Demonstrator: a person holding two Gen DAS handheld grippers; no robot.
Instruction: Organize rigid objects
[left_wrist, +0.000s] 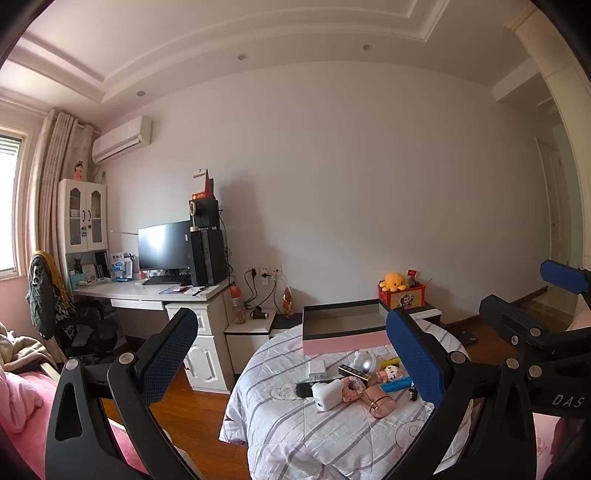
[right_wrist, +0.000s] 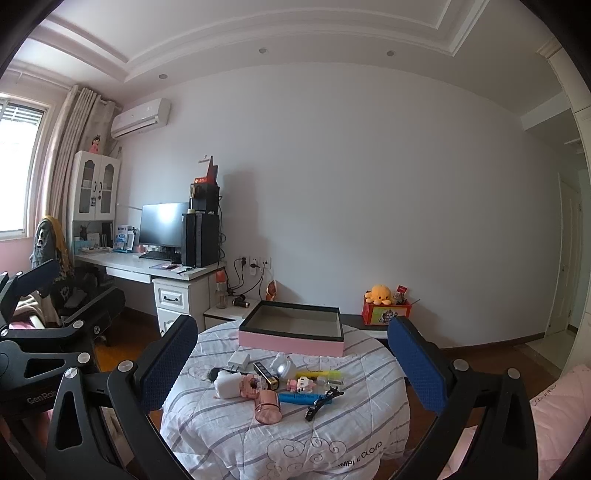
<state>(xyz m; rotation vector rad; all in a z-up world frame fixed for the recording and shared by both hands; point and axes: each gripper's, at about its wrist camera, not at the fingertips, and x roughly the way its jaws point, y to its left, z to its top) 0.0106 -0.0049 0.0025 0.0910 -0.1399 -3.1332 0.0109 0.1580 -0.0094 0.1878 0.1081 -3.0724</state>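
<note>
Both the left gripper (left_wrist: 291, 354) and right gripper (right_wrist: 293, 360) hover released, jaws spread wide and holding nothing. The small rigid objects (right_wrist: 280, 384) lie clustered ahead between the jaws; the open pink box (right_wrist: 291, 341) stands just beyond, presumably as their container.
</note>
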